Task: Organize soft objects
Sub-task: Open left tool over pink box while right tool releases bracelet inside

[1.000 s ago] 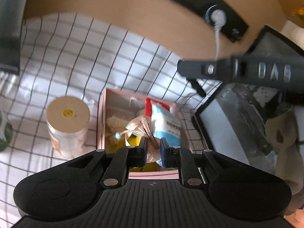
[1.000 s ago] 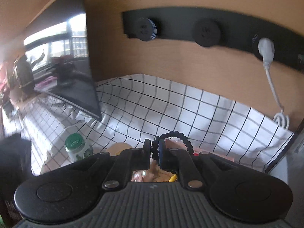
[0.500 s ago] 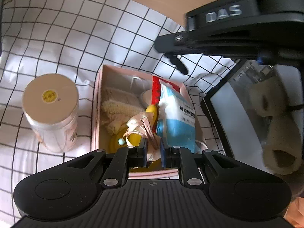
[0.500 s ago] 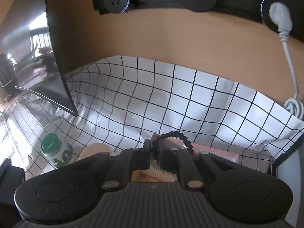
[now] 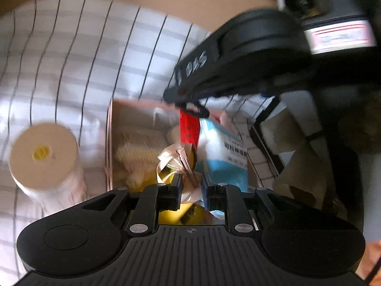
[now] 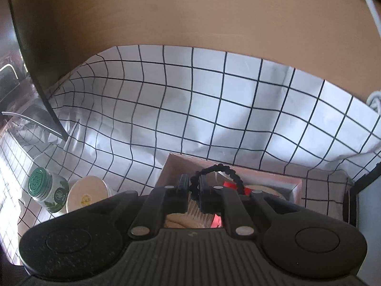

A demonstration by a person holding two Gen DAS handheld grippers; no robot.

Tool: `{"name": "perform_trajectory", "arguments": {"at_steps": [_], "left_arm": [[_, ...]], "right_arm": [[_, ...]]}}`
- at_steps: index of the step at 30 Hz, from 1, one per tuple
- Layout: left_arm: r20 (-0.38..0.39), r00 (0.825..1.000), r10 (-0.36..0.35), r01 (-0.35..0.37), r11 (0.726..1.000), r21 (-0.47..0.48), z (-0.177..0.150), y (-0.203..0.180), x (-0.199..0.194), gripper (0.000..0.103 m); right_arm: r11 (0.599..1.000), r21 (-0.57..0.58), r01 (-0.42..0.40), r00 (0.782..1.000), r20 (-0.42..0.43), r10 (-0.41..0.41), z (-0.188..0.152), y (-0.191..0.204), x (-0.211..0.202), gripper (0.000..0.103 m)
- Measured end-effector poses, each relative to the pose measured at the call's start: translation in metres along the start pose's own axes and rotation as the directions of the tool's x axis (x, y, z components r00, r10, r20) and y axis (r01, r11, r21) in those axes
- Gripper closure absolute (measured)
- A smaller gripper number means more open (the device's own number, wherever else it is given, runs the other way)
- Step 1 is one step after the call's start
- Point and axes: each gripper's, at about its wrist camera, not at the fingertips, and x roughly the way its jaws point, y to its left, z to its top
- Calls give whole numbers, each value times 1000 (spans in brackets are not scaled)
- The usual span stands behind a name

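Note:
In the left wrist view a pink box (image 5: 109, 143) lies on the checked cloth. It holds a blue and white packet (image 5: 221, 152), a red packet (image 5: 189, 128) and a beige knitted piece (image 5: 135, 155). My left gripper (image 5: 191, 186) hangs over the box's near end. A beige ribbon hair clip (image 5: 176, 159) fills the gap between its jaws, which are opening. My right gripper (image 6: 195, 186) is shut on a black beaded hair tie (image 6: 223, 169), whose loop arches over the pink box (image 6: 262, 175). From the left, that right gripper (image 5: 173, 97) reaches in over the box's far end.
A jar with a cream lid (image 5: 42, 152) stands left of the box, with a green-lidded jar (image 6: 40, 186) beyond it. A dark framed panel (image 6: 35, 71) leans at the far left and a black frame (image 5: 266, 147) stands right of the box. A wooden wall rises behind.
The right gripper has come down and in over the box's far end with the hair tie. The left gripper has sunk a little and its jaws stand slightly wider.

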Motion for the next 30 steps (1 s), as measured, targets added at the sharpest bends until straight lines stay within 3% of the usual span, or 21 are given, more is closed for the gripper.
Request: {"name": "perform_trajectory", "arguments": {"at_steps": [3, 5, 7, 9, 12, 16, 21, 23, 26, 30], "left_arm": [[52, 999, -7, 2, 996, 93, -5, -2, -10, 82], [55, 998, 7, -14, 992, 123, -6, -1, -12, 82], [38, 999, -12, 7, 992, 126, -5, 2, -9, 82], [39, 997, -67, 63, 993, 98, -3, 9, -10, 81], [67, 985, -156, 157, 987, -15, 3, 22, -13, 81], [47, 964, -261, 265, 955, -135, 15, 36, -9, 81], [-66, 981, -184, 181, 982, -46, 20, 32, 6, 81], [-16, 982, -190, 188, 980, -67, 19, 38, -4, 81], [133, 979, -155, 170, 980, -107, 19, 45, -31, 81], [254, 965, -66, 96, 990, -106, 9, 37, -61, 81]], "right_arm": [[999, 39, -3, 1000, -12, 3, -2, -5, 0, 92], [997, 78, 9, 1000, -2, -9, -4, -9, -6, 78], [993, 110, 31, 999, 20, -33, -7, -11, -15, 71], [988, 142, 53, 998, 36, -59, -10, -12, -26, 70], [981, 172, 86, 993, 70, -99, -20, -8, -51, 70], [967, 207, 151, 977, 118, -178, -41, 1, -84, 70], [932, 269, 243, 941, 168, -294, -80, 19, -126, 69], [919, 284, 274, 928, 174, -330, -98, 24, -138, 68], [921, 254, 295, 919, 187, -346, -123, 28, -148, 62], [947, 186, 262, 933, 203, -298, -150, 18, -149, 54]]}}
